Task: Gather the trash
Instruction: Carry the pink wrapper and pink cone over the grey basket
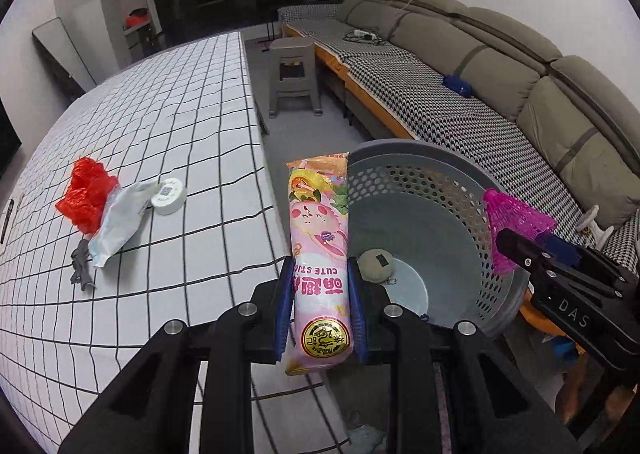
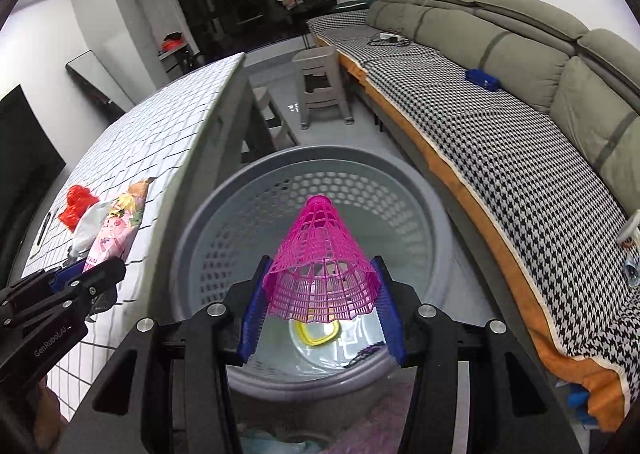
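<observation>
Now my left tongs [image 1: 320,294] are closed on a pink snack wrapper [image 1: 318,254], the blue pads [image 1: 285,306] pressing its two long sides, so it stands up between them above the edge of the table [image 1: 180,114]. My right tongs [image 2: 322,294] grip a pink plastic shuttlecock [image 2: 322,266] at its wide skirt, with the round head pointing away from me. Directly under and ahead of the right tongs is the grey perforated basket [image 2: 224,214], and just to the right of my left tongs I see it too. At its bottom lie a round beige thing [image 1: 376,264] and a yellow ring [image 2: 316,334]. Far to the left of the left tongs, on the checked tablecloth, a red crumpled bag [image 1: 86,194], a whitish wrapper [image 1: 116,222] and a white roll of tape [image 1: 170,194] lie close together. Beyond the basket stands a grey stool [image 1: 294,70], and a long sofa [image 1: 480,94] runs at the right.
</observation>
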The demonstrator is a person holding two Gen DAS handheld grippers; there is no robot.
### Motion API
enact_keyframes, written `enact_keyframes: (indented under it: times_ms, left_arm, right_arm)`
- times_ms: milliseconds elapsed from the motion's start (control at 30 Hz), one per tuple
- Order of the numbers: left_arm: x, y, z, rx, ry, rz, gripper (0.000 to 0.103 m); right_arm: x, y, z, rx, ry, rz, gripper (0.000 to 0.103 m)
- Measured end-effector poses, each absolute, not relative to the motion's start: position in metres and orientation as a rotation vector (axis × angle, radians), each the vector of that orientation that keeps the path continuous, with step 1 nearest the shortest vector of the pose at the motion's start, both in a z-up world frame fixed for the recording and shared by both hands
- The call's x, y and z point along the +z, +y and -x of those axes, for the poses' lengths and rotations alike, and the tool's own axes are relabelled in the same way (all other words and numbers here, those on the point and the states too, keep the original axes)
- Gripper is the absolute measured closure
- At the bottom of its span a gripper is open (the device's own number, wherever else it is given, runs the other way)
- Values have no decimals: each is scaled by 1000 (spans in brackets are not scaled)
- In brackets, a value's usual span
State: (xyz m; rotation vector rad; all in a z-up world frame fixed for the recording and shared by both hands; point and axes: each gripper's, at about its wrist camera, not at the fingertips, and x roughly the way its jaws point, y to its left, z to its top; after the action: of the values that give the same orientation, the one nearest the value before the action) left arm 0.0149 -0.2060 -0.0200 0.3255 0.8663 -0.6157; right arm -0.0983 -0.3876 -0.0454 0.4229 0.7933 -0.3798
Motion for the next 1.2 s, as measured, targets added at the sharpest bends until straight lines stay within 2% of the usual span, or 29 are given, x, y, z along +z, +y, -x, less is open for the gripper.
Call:
enact_keyframes:
  times_ms: [500, 1200]
  left_arm:
    - [-40, -270, -18, -650, 923, -412, 78]
    - [-47, -277, -34, -618, 957, -410, 75]
  right_arm:
    - [-52, -420, 100, -380, 795, -462, 55]
    - [-60, -429, 86, -327, 832, -475, 54]
